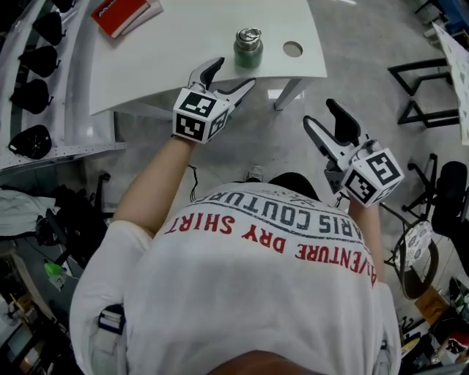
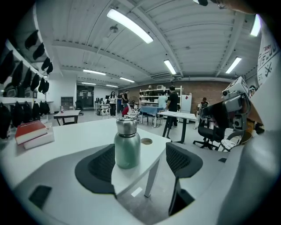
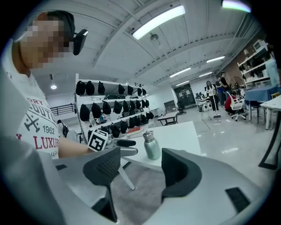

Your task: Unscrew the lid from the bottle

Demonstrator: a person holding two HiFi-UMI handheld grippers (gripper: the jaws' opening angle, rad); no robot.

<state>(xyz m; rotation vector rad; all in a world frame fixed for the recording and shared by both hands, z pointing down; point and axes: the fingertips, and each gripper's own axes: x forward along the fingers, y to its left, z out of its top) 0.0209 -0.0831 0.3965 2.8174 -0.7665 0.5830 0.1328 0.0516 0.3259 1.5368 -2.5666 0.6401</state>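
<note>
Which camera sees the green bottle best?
The left gripper view. The bottle stands close and big there, side-on, its silver lid clear. The head view shows it small from above, near the edge of the table. The right gripper view shows it small and far away.

The bottle [image 1: 248, 48] is standing near the front edge of the counter [image 1: 183, 51], a round hole [image 1: 292, 49] lying just right of it, a book [image 1: 124, 15] far left. The left claw [image 1: 233, 73] is hovering just before the bottle, the right claw [image 1: 320, 112] well apart rightward.
</note>
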